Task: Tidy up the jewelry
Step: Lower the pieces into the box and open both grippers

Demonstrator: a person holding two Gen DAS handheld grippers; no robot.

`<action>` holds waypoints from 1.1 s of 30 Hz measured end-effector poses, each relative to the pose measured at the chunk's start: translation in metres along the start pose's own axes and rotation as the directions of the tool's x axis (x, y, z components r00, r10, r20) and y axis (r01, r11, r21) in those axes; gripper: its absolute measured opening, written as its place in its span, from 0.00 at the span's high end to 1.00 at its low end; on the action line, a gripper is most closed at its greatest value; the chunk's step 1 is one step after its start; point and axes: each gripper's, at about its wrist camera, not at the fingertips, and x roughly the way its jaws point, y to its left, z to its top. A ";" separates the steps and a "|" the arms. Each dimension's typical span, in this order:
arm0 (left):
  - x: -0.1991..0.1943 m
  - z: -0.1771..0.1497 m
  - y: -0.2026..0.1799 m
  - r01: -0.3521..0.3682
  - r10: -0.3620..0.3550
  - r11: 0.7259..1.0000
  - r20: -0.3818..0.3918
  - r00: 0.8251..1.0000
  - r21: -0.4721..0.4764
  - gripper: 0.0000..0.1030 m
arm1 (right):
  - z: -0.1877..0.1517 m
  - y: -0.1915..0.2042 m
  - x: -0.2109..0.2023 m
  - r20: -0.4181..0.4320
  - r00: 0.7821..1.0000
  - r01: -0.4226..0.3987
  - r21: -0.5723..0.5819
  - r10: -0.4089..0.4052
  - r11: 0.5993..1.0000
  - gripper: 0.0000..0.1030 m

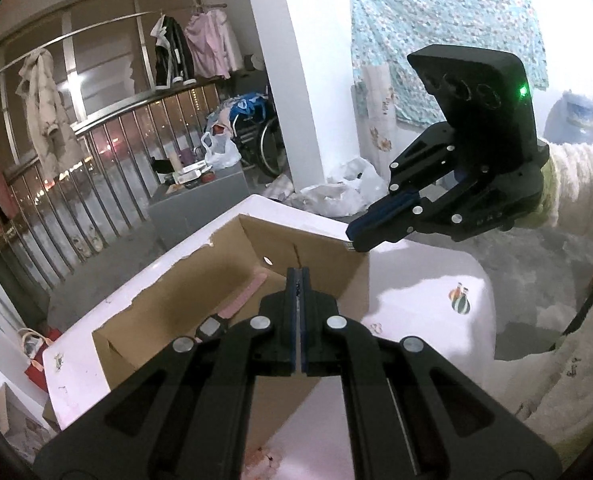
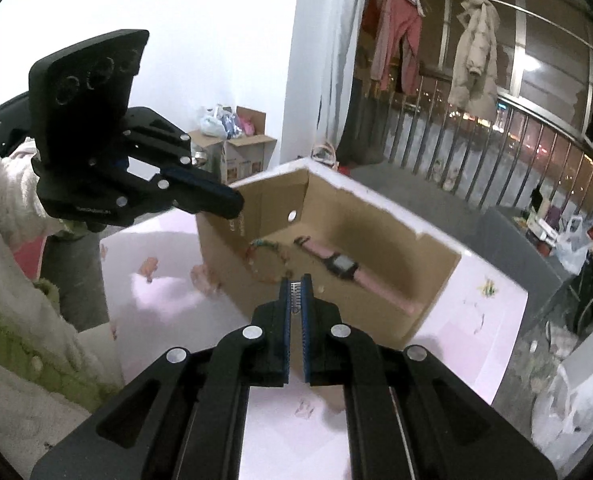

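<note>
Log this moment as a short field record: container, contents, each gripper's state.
container: open cardboard box on a pink-white table
contents: pink watch and beaded bracelet on the box floor
right gripper: fingers nearly closed on a small silvery piece, above the box's near edge
left gripper: fingers shut, something thin and dark pinched between them; item unclear

Left gripper [image 1: 300, 280] has its jaws pressed together, pads meeting with no gap, tips angled downward. Right gripper [image 2: 295, 286] has its jaws nearly together, a narrow slit between the blue pads, with what looks like a small metal piece pinched at the tips; blurry, hard to confirm. Both are hand-held, white fuzzy sleeves [image 1: 576, 184] behind each. The two grippers point toward each other, apart.
</note>
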 end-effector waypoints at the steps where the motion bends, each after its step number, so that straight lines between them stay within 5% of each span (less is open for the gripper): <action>1: 0.004 0.001 0.005 0.001 -0.001 1.000 -0.005 1.000 -0.008 1.00 | 0.002 -0.003 0.002 0.001 1.000 -0.002 0.003 0.002 1.000 0.95; 13: 0.074 -0.016 0.058 0.071 -0.095 0.985 -0.152 0.984 -0.158 1.00 | 0.010 -0.056 0.070 -0.079 0.996 -0.039 0.080 0.046 0.996 0.95; 24: 0.108 -0.026 0.067 0.081 -0.124 0.981 -0.254 0.959 -0.175 0.99 | 0.002 -0.081 0.107 -0.150 0.987 -0.039 0.122 0.057 0.992 0.95; 33: 0.111 -0.027 0.071 0.070 -0.120 0.979 -0.266 0.957 -0.191 0.86 | 0.000 -0.086 0.106 -0.143 0.988 -0.031 0.135 0.050 0.990 0.94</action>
